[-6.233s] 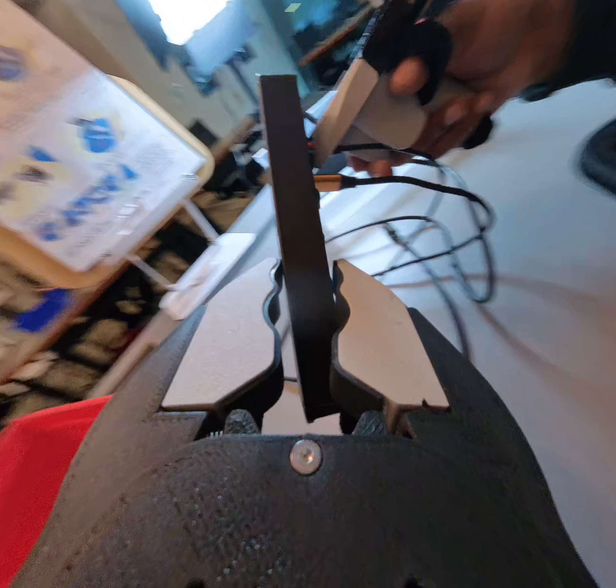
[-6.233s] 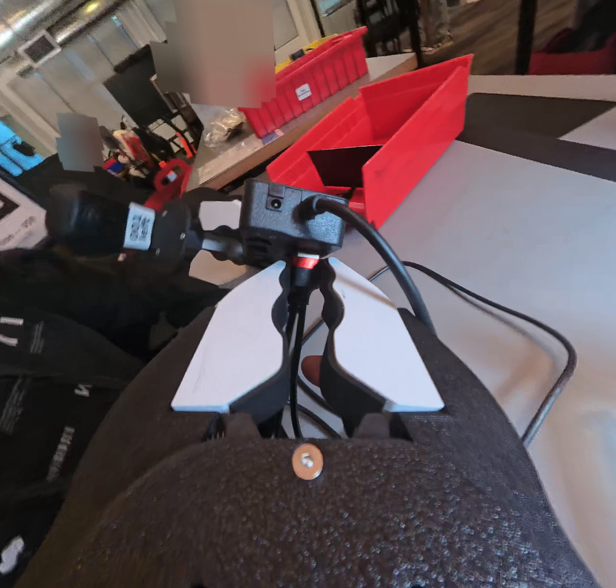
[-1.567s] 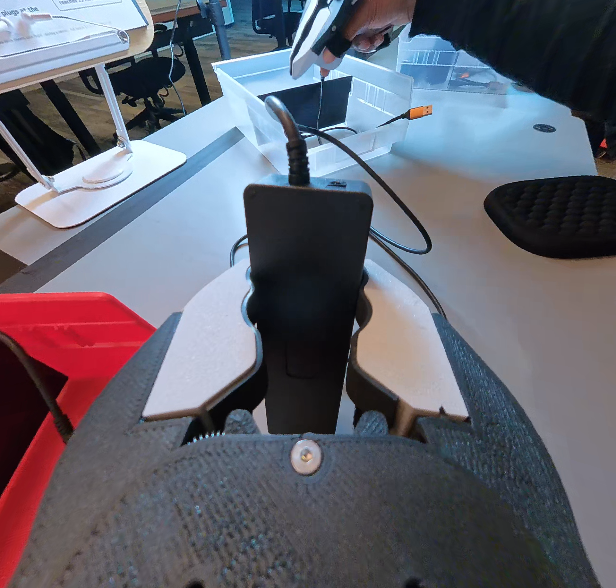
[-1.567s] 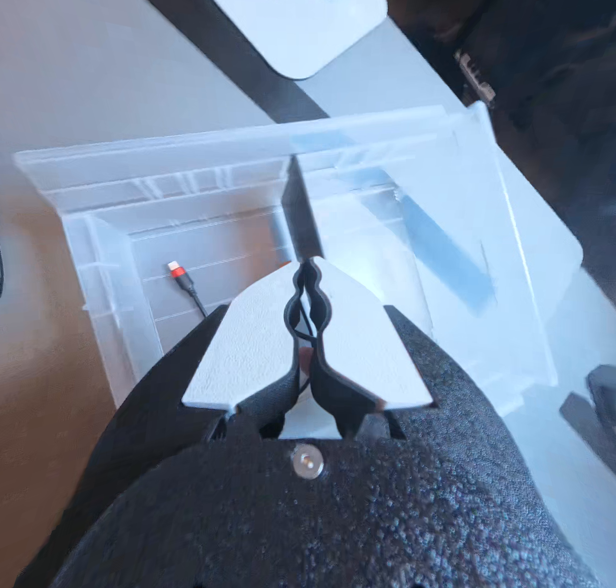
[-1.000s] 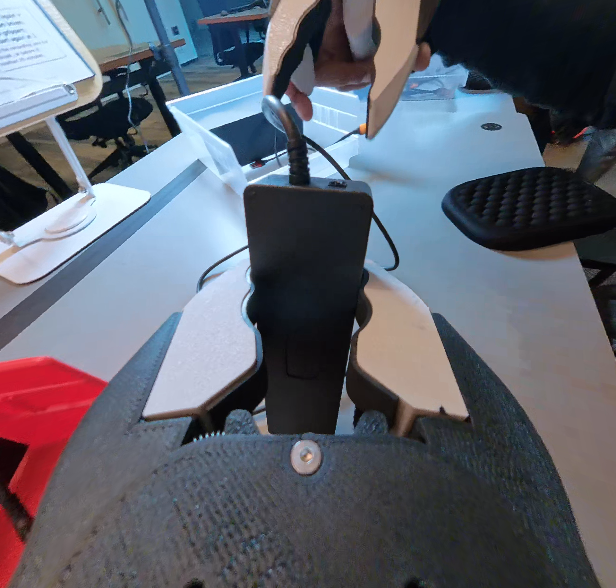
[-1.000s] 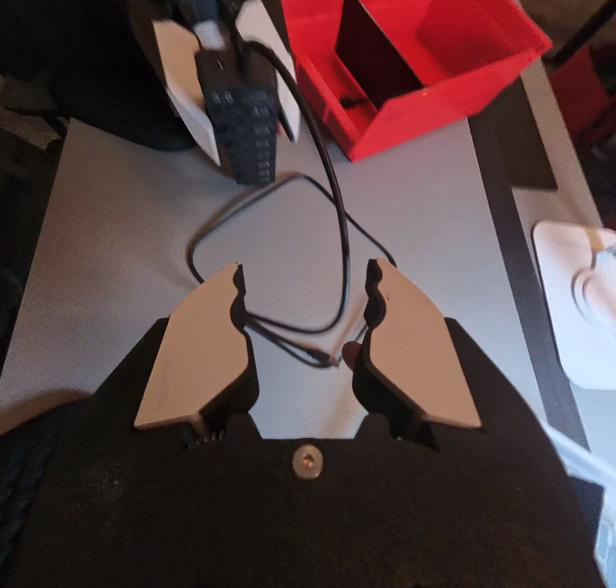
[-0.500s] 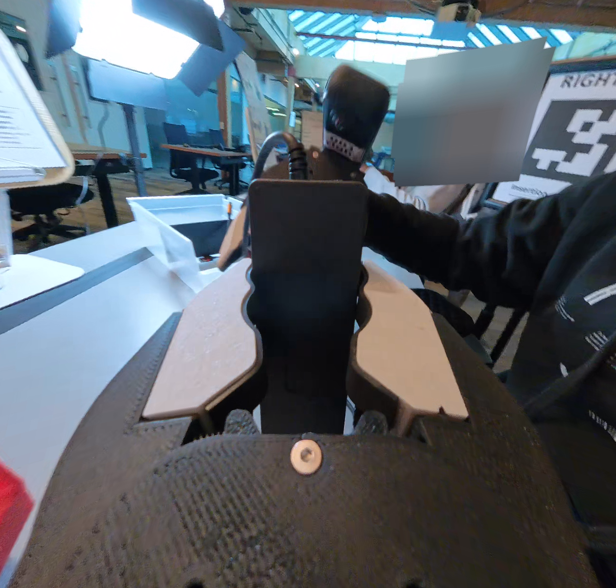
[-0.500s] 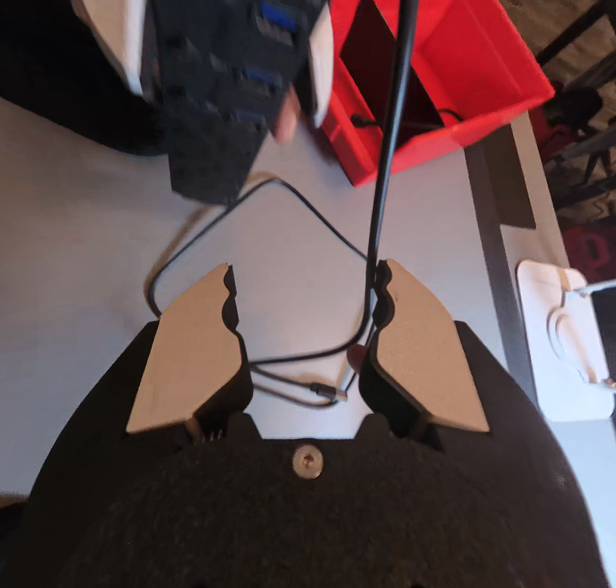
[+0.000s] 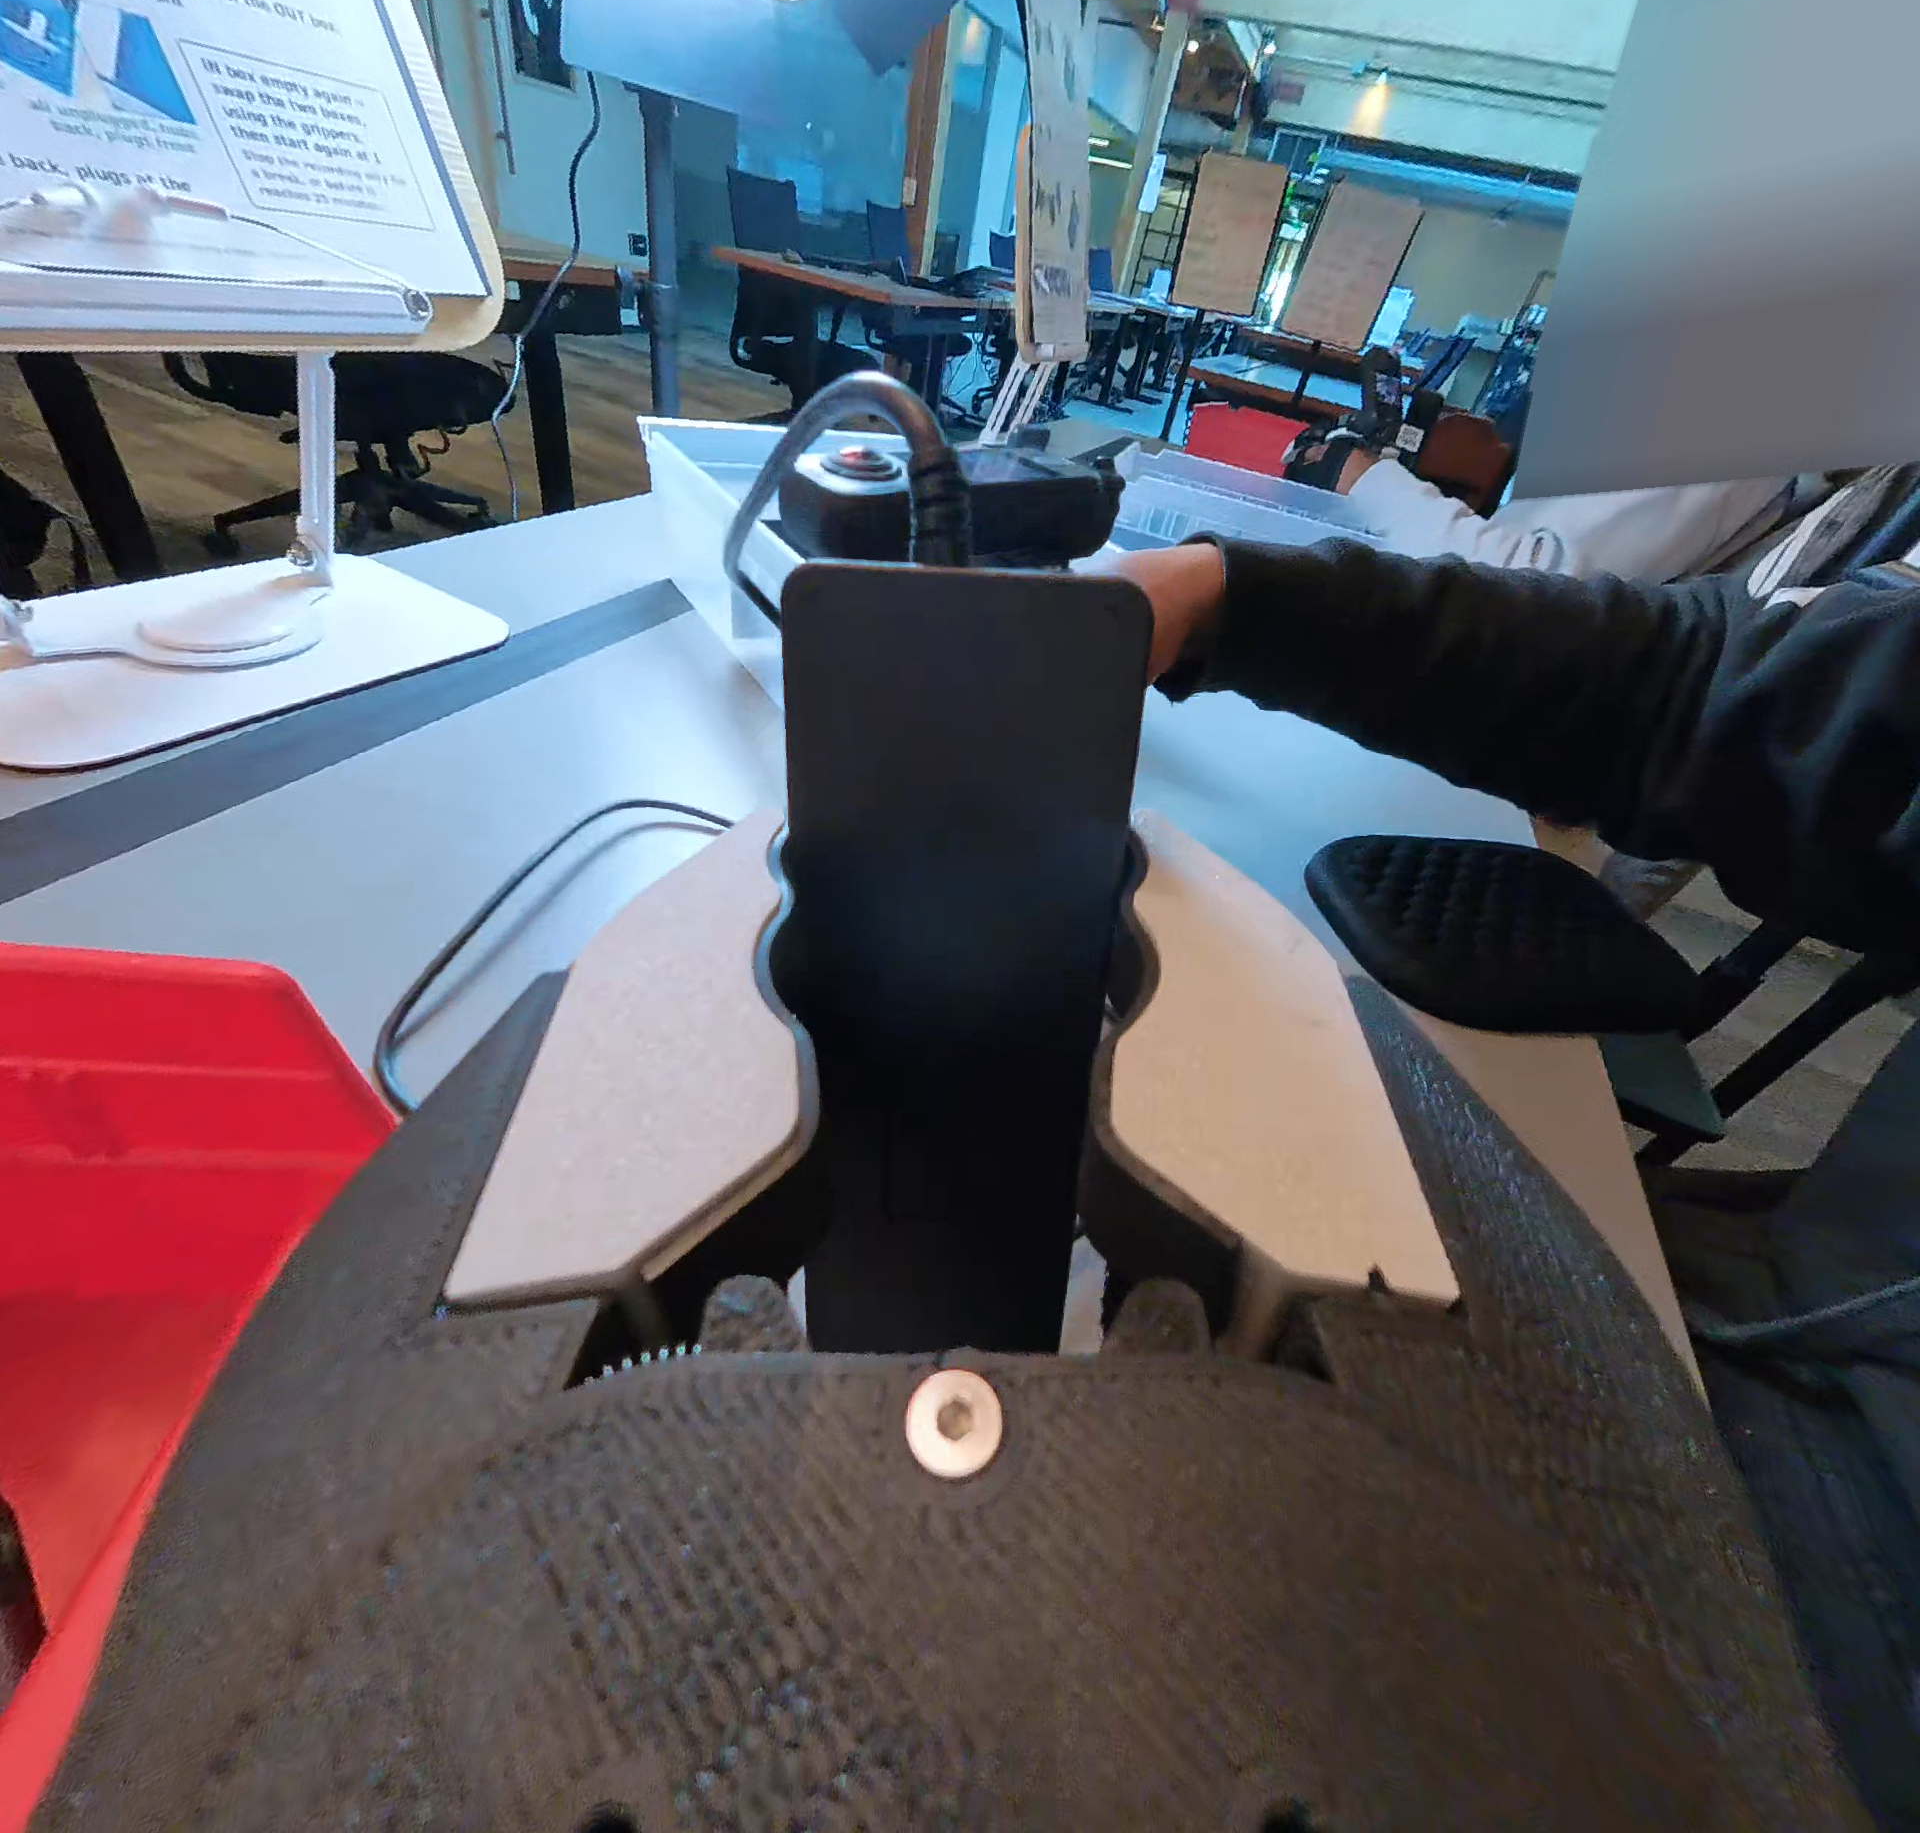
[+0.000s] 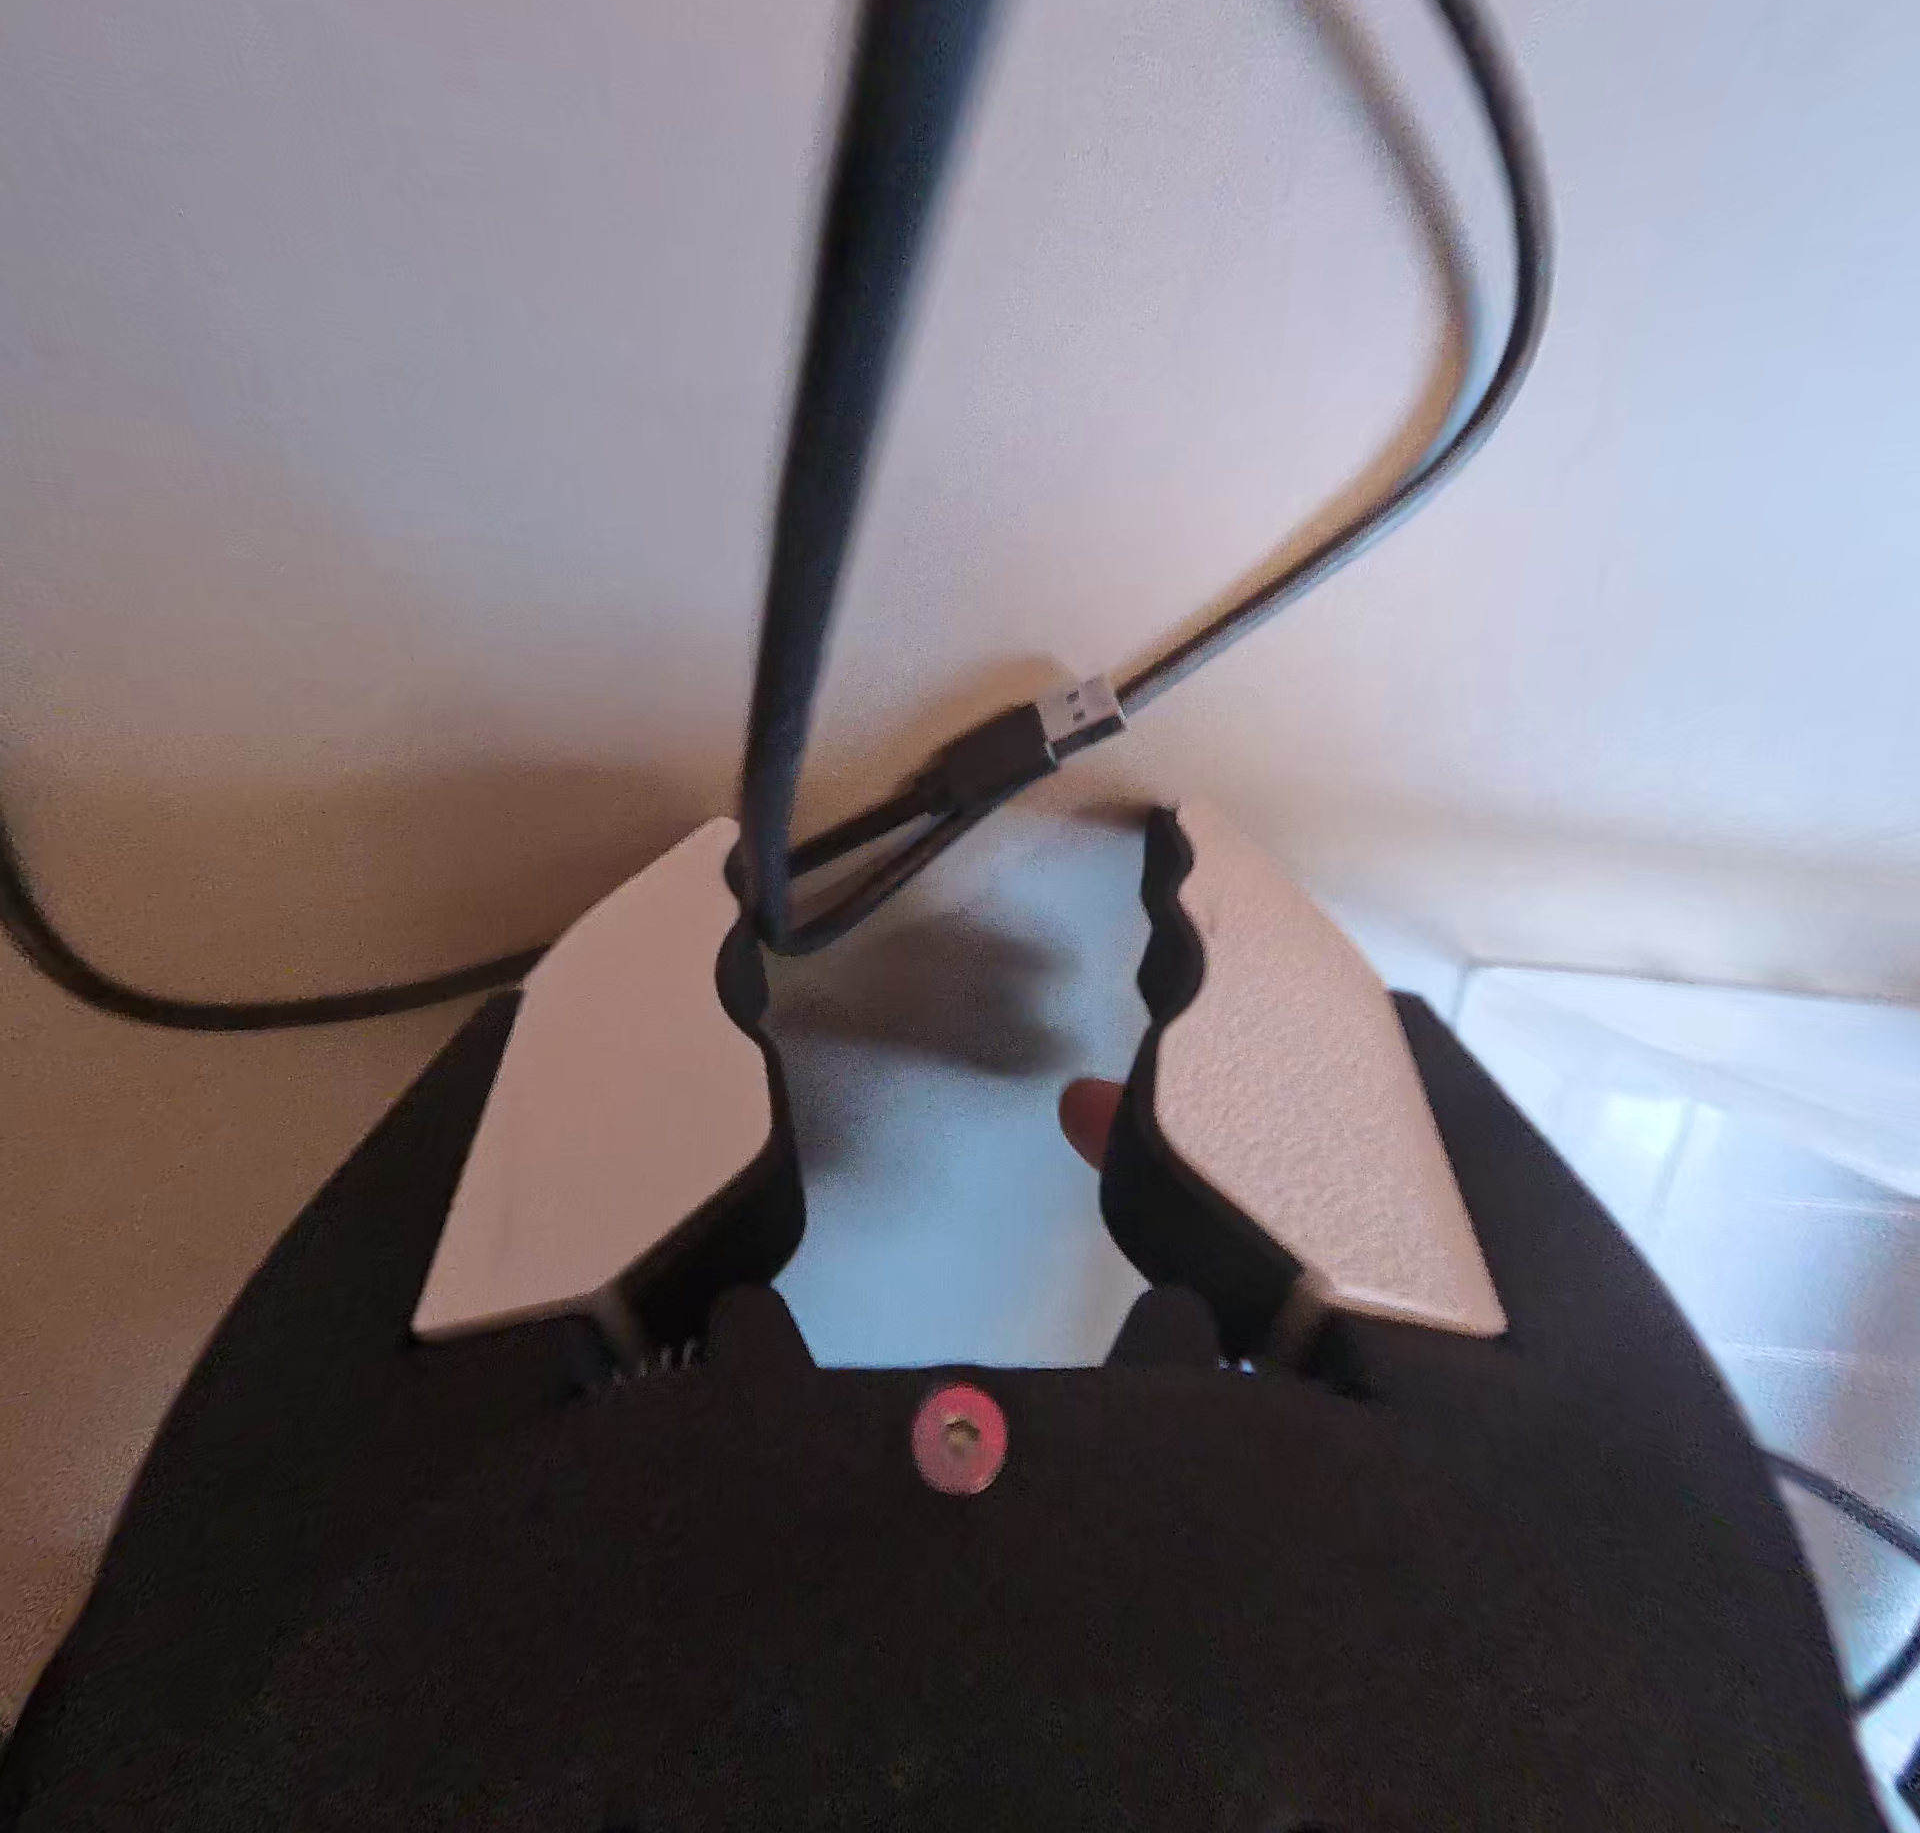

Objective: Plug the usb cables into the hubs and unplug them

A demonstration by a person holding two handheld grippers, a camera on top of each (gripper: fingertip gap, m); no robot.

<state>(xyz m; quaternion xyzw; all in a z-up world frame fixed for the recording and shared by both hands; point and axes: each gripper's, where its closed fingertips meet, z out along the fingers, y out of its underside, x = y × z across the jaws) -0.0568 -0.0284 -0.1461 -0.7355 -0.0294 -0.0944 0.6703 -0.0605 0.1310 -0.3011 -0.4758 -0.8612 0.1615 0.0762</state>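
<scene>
Right gripper (image 10: 951,838) lowered — open over plug (image 10: 1039,739) | left gripper (image 9: 961,848) clamps hub (image 9: 961,796)

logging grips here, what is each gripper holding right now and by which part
The left gripper clamps the black usb hub by the long side edges of its lower half. The right gripper is open and holds nothing.

A white table (image 9: 343,827) is carrying a red bin (image 9: 156,1160) at lower left, a stand base (image 9: 208,661), a clear bin (image 9: 707,474) and a black cable (image 9: 488,910).
</scene>
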